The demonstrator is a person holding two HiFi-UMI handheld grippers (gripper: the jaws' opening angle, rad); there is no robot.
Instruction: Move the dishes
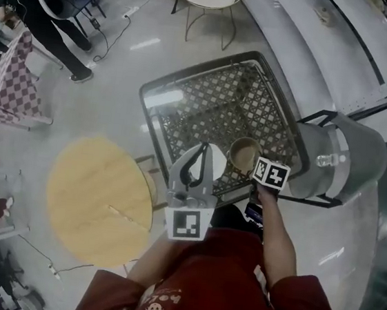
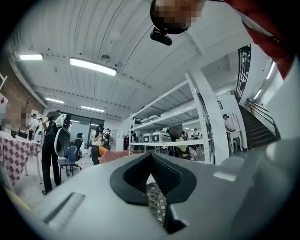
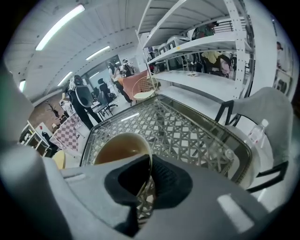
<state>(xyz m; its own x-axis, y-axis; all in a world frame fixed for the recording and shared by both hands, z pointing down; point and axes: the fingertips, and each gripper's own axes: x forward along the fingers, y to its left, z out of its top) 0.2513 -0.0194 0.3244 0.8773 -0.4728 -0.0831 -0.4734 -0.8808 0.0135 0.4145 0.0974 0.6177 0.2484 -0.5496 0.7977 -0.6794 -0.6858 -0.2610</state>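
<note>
Right gripper (image 3: 149, 164): jaws clamped on the rim of 1 brown bowl (image 3: 117, 147) — seen against the lattice table (image 3: 187, 131), frame centre.
Left gripper (image 2: 151, 161): jaws pressed together — nothing held.

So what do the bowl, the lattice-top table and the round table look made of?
The bowl looks like glazed ceramic or melamine: brown, glossy, thin rim. The lattice-top table seems to be glass over a woven lattice in a dark metal frame; lights reflect off it. The round table looks like pale wood or laminate, with a matt surface.
</note>
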